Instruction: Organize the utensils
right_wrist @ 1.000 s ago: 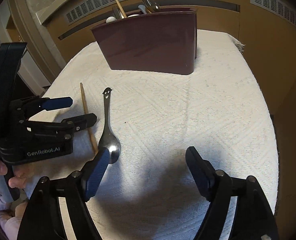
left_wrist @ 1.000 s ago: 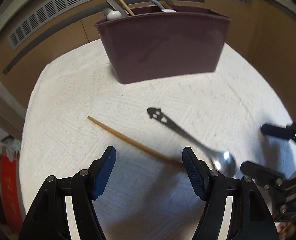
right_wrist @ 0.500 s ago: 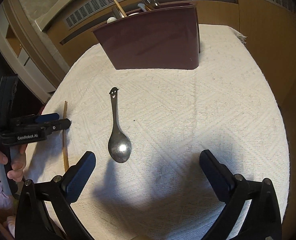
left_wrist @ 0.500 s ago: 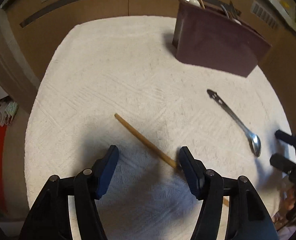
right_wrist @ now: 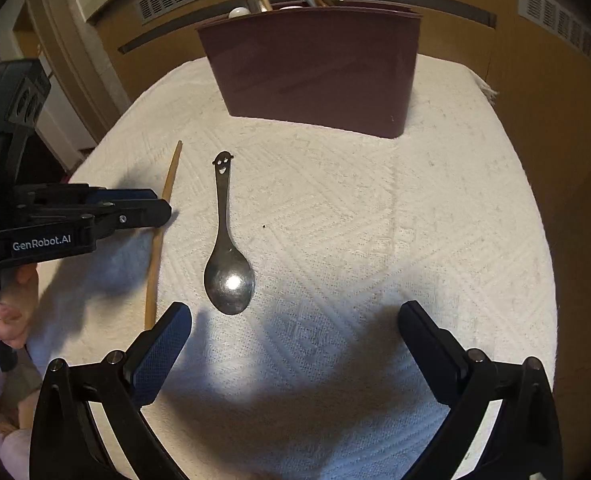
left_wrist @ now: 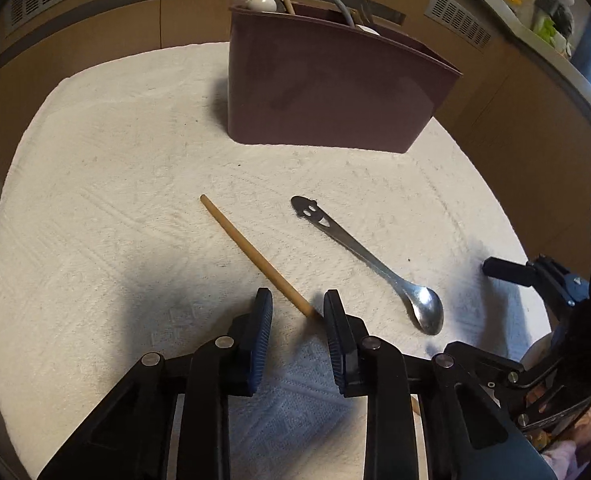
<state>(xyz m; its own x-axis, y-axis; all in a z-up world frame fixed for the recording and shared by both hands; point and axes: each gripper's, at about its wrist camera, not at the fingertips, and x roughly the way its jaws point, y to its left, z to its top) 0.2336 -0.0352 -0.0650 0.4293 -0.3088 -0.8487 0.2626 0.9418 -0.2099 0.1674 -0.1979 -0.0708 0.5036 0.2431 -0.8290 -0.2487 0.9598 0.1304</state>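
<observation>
Closing left gripper [left_wrist: 297,312] jaws around wooden chopstick [left_wrist: 255,256], pads not yet pressing. Right gripper [right_wrist: 295,336] released, empty. Next: clench, lift into holder [left_wrist: 327,92].

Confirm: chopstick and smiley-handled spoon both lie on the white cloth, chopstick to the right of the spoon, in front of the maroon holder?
Not quite. In the right wrist view the chopstick lies left of the spoon, not right. Both rest on the white cloth before the maroon holder.
</observation>
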